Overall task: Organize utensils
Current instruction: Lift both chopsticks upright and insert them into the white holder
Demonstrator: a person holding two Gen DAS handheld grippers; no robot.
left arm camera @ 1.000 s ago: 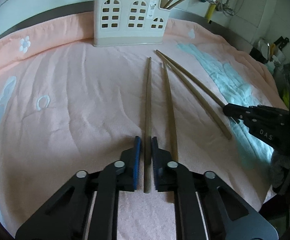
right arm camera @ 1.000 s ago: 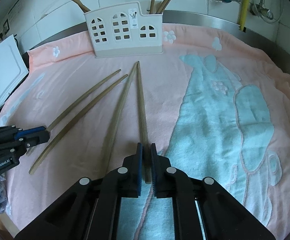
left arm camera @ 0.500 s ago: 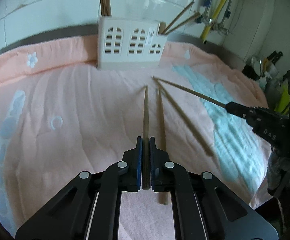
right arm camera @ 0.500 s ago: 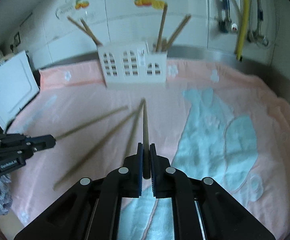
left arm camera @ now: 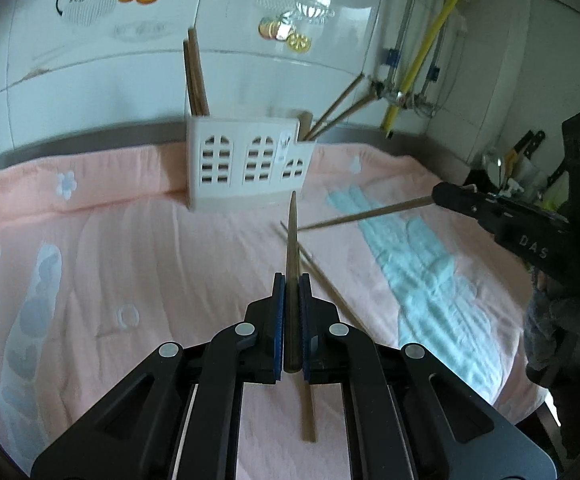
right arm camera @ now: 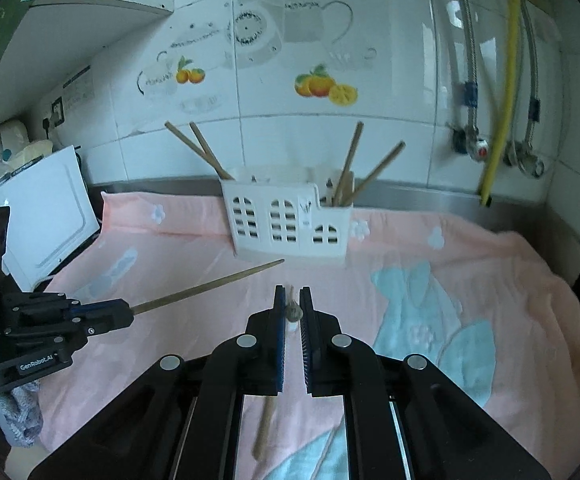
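My left gripper (left arm camera: 291, 280) is shut on a brown chopstick (left arm camera: 292, 236) that points ahead at the white utensil holder (left arm camera: 246, 168), lifted off the pink towel (left arm camera: 130, 260). My right gripper (right arm camera: 291, 294) is shut on a second chopstick (right arm camera: 293, 311), seen nearly end-on. Each gripper shows in the other's view: the right gripper (left arm camera: 437, 196) with its chopstick (left arm camera: 369, 214), the left gripper (right arm camera: 128, 314) with its chopstick (right arm camera: 210, 288). Two more chopsticks (left arm camera: 329, 292) lie on the towel below. The utensil holder (right arm camera: 286, 224) has chopsticks (right arm camera: 353, 168) standing in both end compartments.
A white board (right arm camera: 46, 216) leans at the towel's left end. Behind the holder are a steel counter rim (right arm camera: 429, 196), a tiled wall, and a yellow hose (right arm camera: 501, 100) with pipes. Small kitchen items (left arm camera: 521, 160) crowd the far right.
Both grippers have risen and tipped upward, each lifting its chopstick off the towel. The two other chopsticks stayed lying on the towel.
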